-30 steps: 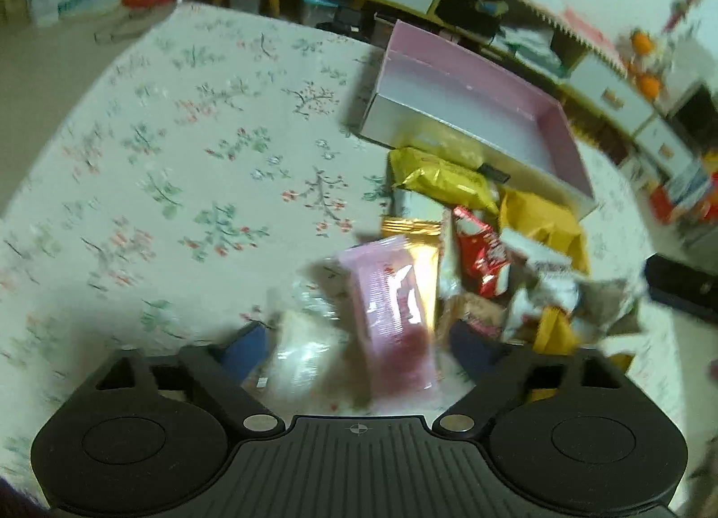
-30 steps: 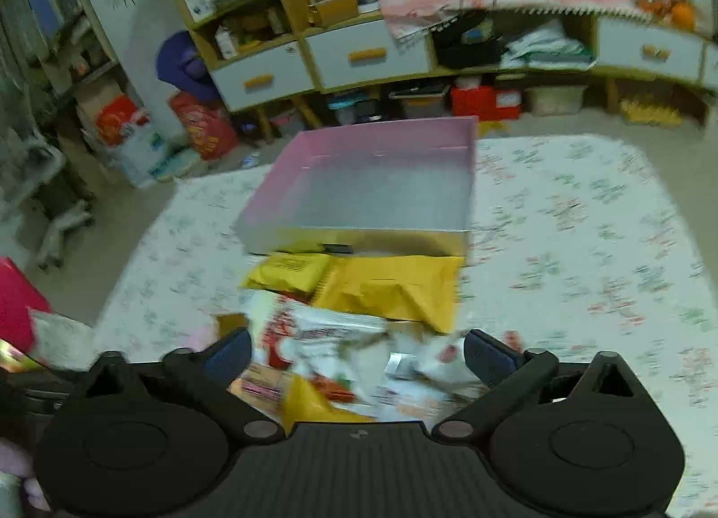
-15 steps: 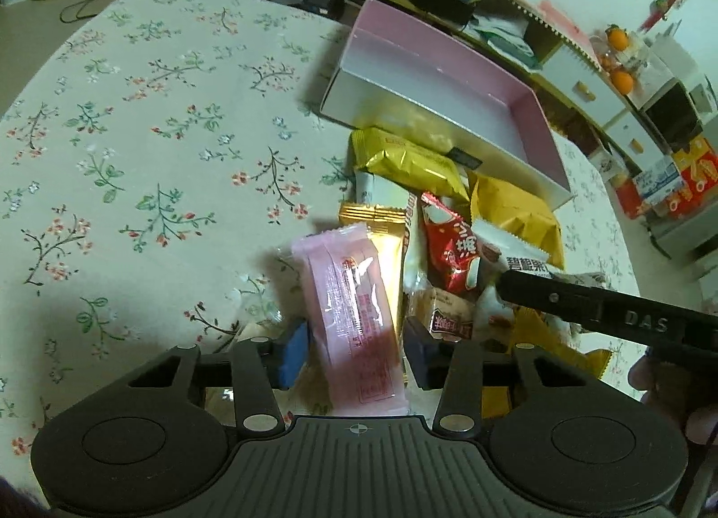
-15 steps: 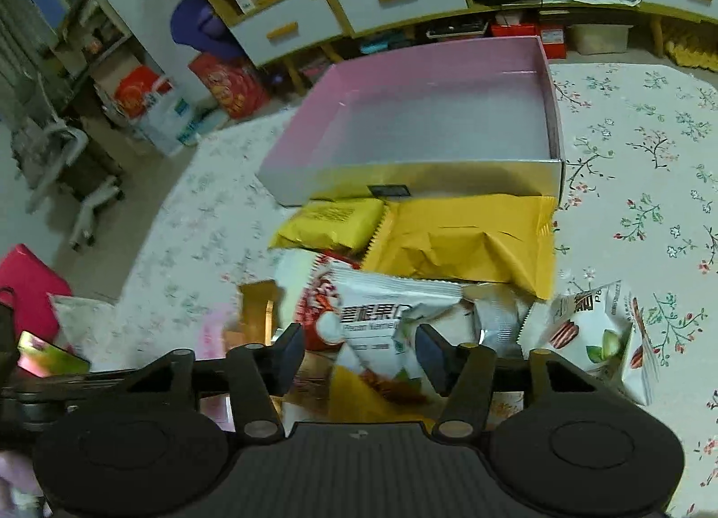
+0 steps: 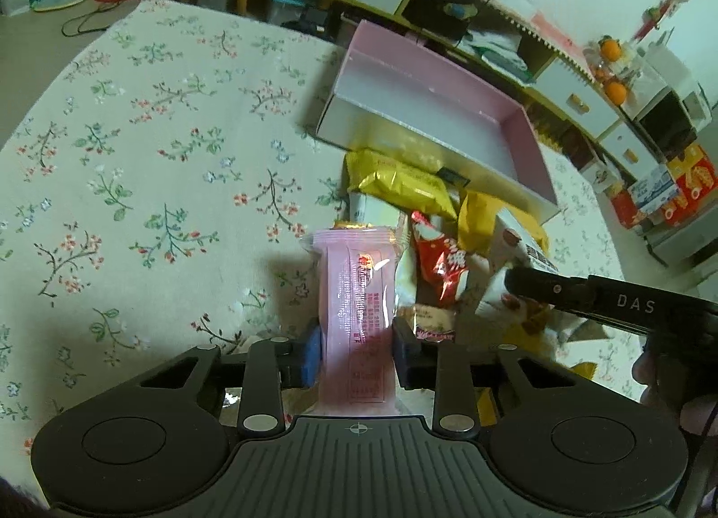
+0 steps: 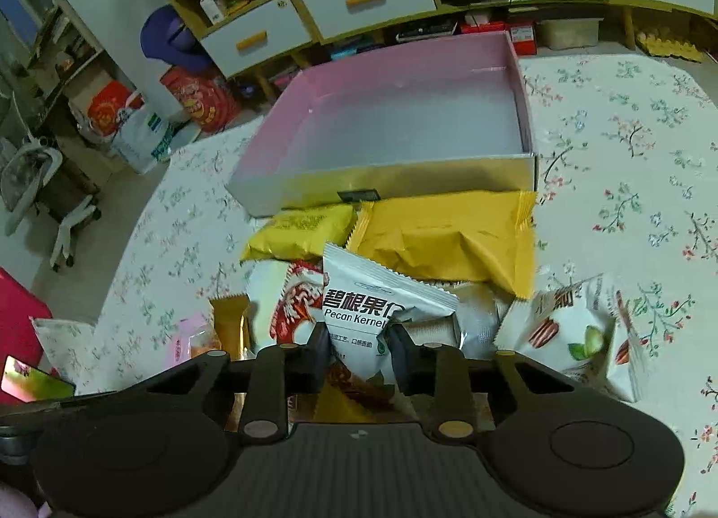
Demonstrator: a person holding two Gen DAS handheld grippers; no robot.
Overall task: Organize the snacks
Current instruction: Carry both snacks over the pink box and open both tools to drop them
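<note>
A pink snack packet (image 5: 359, 293) stands lengthwise between the pads of my left gripper (image 5: 356, 349). Its jaws are closing and both pads press on the packet's sides. A white pecan kernel packet (image 6: 368, 302) at the near end of the snack pile is pinched by my right gripper (image 6: 359, 349), which is shut on its lower corner. The right gripper's black finger (image 5: 583, 298) reaches into the pile from the right in the left wrist view. Behind the pile sits the empty pink box (image 5: 529, 136), also seen from its front wall (image 6: 404, 177).
The pile holds a yellow pouch (image 6: 300, 230), a large yellow bag (image 6: 448, 239), a red-and-white packet (image 5: 444, 266) and a white nut packet (image 6: 570, 329). All lie on a floral tablecloth (image 5: 134, 159). Drawers and shelves (image 6: 363, 2) stand beyond the table.
Both grippers have closed from wide open: the left onto the pink packet, the right onto the white pecan packet. The right gripper has sunk a little toward the pile.
</note>
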